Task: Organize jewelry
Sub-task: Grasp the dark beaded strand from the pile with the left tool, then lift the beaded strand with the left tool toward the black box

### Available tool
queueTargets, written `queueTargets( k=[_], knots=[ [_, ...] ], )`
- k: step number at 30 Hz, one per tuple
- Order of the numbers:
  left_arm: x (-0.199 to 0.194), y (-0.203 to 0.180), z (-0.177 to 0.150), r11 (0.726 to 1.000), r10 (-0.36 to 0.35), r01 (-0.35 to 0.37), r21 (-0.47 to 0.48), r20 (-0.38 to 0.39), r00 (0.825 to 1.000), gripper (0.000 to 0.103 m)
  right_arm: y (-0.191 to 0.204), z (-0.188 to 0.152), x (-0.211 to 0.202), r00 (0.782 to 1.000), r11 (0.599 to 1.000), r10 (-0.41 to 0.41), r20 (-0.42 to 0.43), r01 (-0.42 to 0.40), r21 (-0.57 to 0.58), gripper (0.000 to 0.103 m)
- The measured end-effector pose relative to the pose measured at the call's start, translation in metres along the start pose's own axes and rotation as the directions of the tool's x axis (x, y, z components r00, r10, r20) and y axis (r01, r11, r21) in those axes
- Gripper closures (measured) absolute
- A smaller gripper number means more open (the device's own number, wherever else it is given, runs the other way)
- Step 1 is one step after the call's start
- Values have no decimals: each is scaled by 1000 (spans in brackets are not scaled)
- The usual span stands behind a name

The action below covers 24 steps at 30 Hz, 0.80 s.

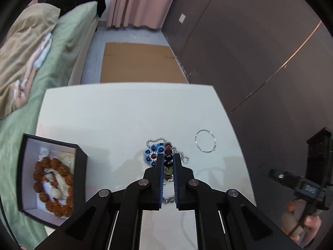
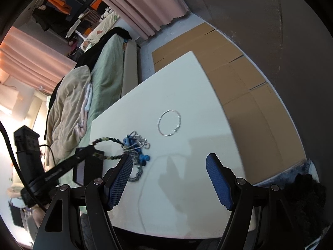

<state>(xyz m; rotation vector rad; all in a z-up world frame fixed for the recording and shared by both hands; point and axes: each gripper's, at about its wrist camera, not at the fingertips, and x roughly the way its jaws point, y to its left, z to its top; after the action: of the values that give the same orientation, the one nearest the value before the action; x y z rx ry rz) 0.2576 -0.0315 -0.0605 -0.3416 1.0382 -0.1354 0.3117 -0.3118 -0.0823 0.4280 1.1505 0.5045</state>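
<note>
1. Two views to go through; start with your left wrist. Your left gripper (image 1: 168,156) has its jaws drawn nearly together on a bead bracelet (image 1: 168,160), whose dark, amber and green beads run in a line between the blue pads.
2. Take the silver bangle (image 1: 205,140) as your landmark on the white tabletop (image 1: 124,114). Left of the bangle sits the jewelry pile: a blue flower piece (image 1: 153,154) with a silver ball chain (image 1: 155,140) looping behind it, and a small silver ring clasp (image 1: 185,159) between the pile and the bangle.
3. Far left of the bangle, at the tabletop's edge, a black box (image 1: 52,177) stands open with a brown seed-bead bracelet (image 1: 53,187) lying inside on pale lining.
4. Right of the bangle, off the tabletop, your right hand (image 1: 301,223) grips the other tool's handle.
5. Now your right wrist. Your right gripper (image 2: 169,166) holds its jaws wide apart with nothing between them, above bare tabletop nearer you than the bangle (image 2: 169,123).
6. Left of the bangle here, the bead bracelet (image 2: 108,140) hangs as a raised loop from the left gripper (image 2: 92,149), one end reaching the pile of blue beads and silver chain (image 2: 138,145). The black box (image 2: 89,166) lies beyond the pile, partly hidden.
</note>
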Motion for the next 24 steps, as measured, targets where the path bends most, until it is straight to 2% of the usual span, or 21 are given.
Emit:
queueTargets(
  k=[12,24],
  knots=[
    [-47,5,2,1000,-4,5,-8,71,997,95,20,2,11,1000,999,16,-22,-17,-37,29],
    [-104,0,11,1000,-12,9,19,180,984,95,28,7,19,999,998,35,-32,-36,-49,29]
  ],
)
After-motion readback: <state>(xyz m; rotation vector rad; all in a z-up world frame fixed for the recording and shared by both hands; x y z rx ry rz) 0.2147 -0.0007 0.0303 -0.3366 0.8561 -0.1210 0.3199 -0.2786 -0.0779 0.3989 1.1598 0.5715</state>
